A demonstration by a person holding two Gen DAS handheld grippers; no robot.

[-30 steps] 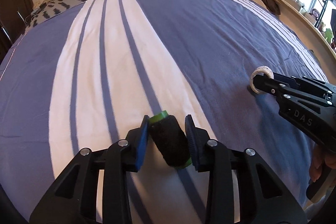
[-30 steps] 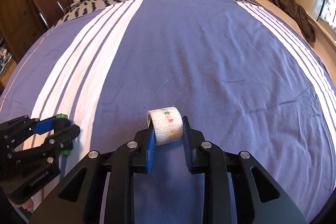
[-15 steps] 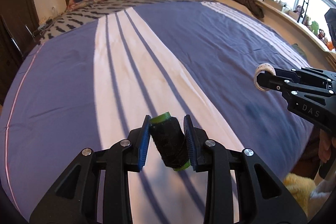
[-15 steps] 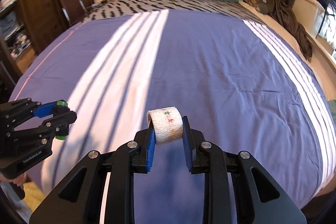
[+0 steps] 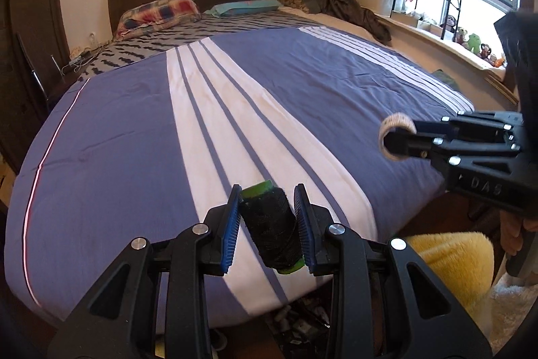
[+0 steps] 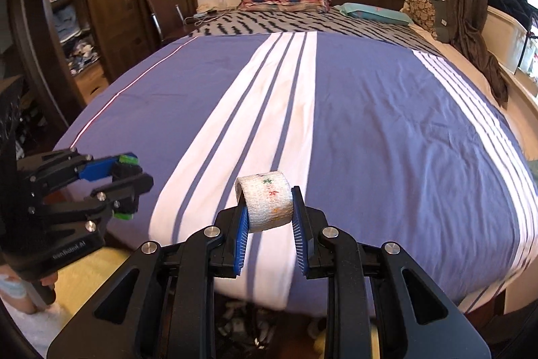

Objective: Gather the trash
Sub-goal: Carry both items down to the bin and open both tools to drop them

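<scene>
Spool of black thread (image 5: 271, 229) sits clamped between the left gripper (image 5: 269, 224) fingers, long axis running forward and tipped a little sideways, green ends poking out front and back. Over on the right gripper (image 6: 269, 217), the fingers pinch a white bandage roll (image 6: 266, 203) across its width, open core facing left. Both loads hang off the foot of the bed (image 6: 386, 123), and no bin shows ahead of either pair of fingers.
</scene>
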